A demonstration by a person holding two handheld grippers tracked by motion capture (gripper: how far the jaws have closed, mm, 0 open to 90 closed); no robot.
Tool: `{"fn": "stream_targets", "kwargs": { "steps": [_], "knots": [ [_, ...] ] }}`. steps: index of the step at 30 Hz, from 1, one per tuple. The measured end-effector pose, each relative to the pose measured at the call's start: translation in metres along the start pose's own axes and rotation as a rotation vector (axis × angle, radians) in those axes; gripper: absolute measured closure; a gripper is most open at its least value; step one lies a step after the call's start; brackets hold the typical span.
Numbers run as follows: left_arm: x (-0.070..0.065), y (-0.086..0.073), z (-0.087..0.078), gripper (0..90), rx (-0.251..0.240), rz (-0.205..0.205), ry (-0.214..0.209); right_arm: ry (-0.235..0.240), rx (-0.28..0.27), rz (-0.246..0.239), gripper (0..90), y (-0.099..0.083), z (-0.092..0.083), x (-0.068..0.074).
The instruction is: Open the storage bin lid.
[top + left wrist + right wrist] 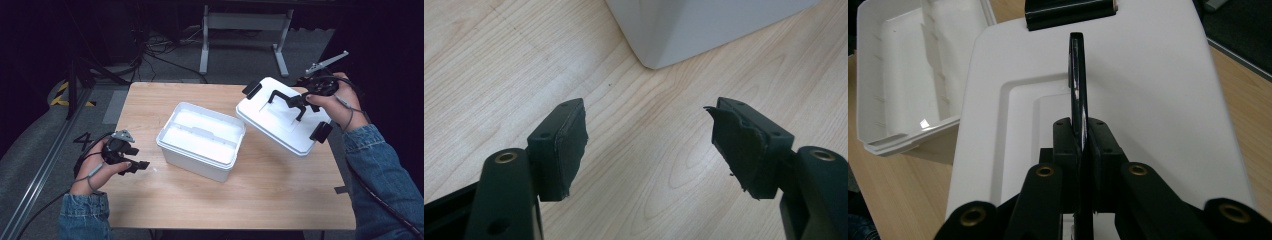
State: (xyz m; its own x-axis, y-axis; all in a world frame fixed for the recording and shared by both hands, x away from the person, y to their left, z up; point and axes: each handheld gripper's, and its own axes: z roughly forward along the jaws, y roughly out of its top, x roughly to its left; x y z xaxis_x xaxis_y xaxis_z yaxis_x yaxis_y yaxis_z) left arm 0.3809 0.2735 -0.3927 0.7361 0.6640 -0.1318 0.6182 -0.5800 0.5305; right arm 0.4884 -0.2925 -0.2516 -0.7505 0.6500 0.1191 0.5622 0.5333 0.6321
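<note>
The right tongs (299, 104) are pinched on the thin black plastic handle (1077, 75) of a white rectangular plastic lid (280, 116). In the right gripper view the jaws press against both faces of the handle, which stands up edge-on from the lid's recessed top. The right hand (334, 102) holds the lid tilted at the far right of the counter (260, 195), its near-right edge reaching past the counter's right side; whether any part of the lid rests on the wood cannot be told. Black latch clips show on the lid: one at its far-left end (251, 89) and one at its near-right end (320, 131).

The left tongs (140, 165) are spread wide with nothing between them. In the left gripper view the two black jaws, their dark pads (569, 150) worn and ragged at the edges, frame bare light wood, and a rounded white corner of the box (659, 50) lies just beyond them. The left hand (102, 167) holds this gripper low at the near left of the counter, pointing right toward the box.

The open white rectangular plastic storage box (201, 140) stands at the middle of the light wooden counter, turned at an angle, between the two grippers and apart from both. A shallow white inner tray is seated at its rim. The lid sits just to the right of the box, separate from it.
</note>
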Motion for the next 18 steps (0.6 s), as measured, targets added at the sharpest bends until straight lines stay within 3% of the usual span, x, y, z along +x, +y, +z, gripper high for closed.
{"fn": "stream_targets", "kwargs": {
  "steps": [6, 8, 18],
  "knots": [
    [0.000, -0.001, 0.000, 30.9, -0.005, 0.000, 0.004, -0.020, 0.002, 0.046, 84.5, -0.014, -0.002, -0.017],
    [0.000, -0.001, 0.000, 31.0, -0.008, -0.004, 0.001, -0.035, 0.017, 0.072, 84.5, -0.023, 0.000, -0.029],
    [0.002, -0.002, 0.000, 30.9, -0.009, -0.005, 0.005, -0.059, 0.037, 0.111, 84.5, -0.045, 0.015, -0.052]
  ]
}}
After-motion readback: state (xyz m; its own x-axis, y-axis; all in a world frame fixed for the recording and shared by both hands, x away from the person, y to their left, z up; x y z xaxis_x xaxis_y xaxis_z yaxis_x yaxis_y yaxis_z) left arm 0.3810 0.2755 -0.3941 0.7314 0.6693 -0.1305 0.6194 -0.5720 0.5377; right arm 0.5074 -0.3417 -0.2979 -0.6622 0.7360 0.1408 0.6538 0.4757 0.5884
